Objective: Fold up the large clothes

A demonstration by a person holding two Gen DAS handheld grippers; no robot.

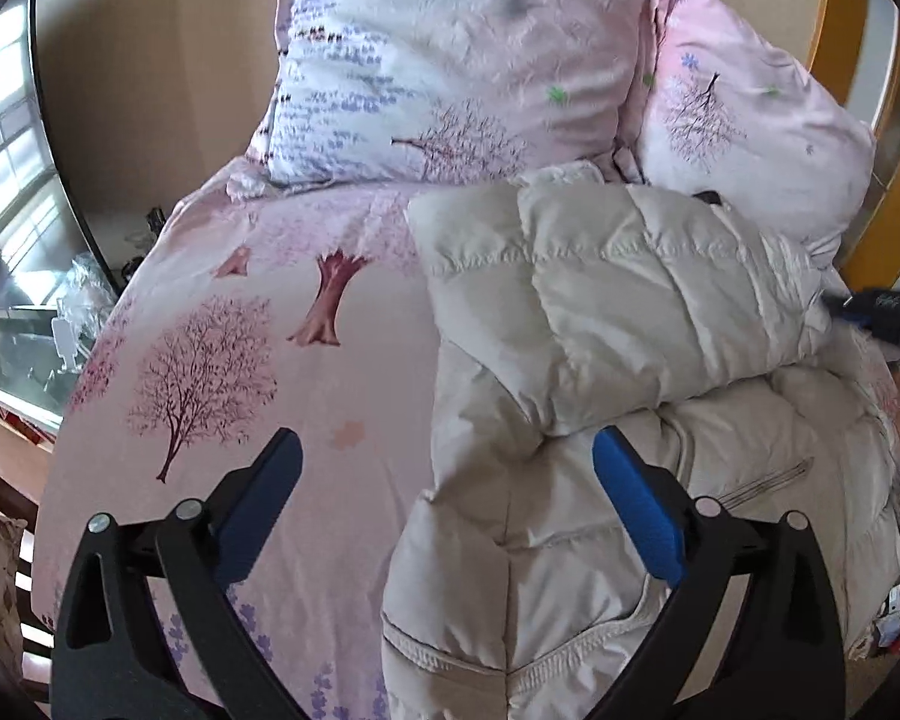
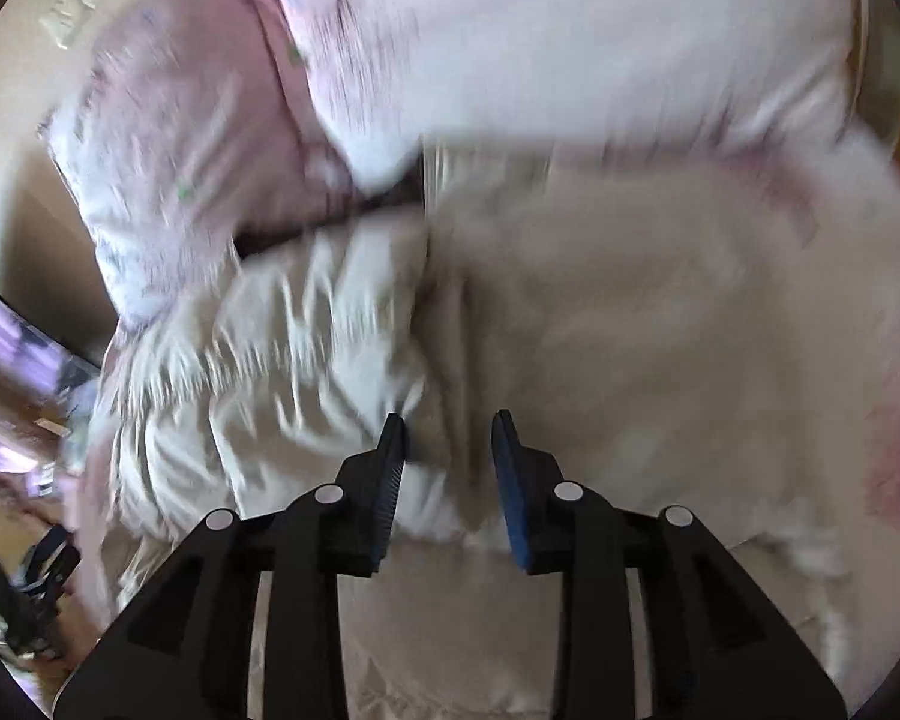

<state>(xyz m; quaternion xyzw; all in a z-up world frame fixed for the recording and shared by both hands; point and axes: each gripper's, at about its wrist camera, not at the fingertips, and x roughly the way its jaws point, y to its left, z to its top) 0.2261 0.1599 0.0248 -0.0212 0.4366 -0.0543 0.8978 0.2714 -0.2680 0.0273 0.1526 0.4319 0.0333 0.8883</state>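
Because the left gripper [image 1: 447, 480] hangs with its jaws wide apart and empty over the near hem, nothing is held there. Beyond it the cream puffer jacket [image 1: 618, 324] lies bunched along the bed's [image 1: 342, 324] right edge, below the pillows [image 1: 450, 60]. It looks light, soft and slippery; pinching a stitched seam seems safest. The right gripper [image 2: 447, 438], jaws narrowly apart, hovers over it unclamped.

The puffer jacket [image 1: 618, 324] is cream white. The bedsheet [image 1: 222, 360] and pillows [image 1: 450, 60] are pink with purple-brown tree prints. Tool pads [image 1: 639, 510] are blue.
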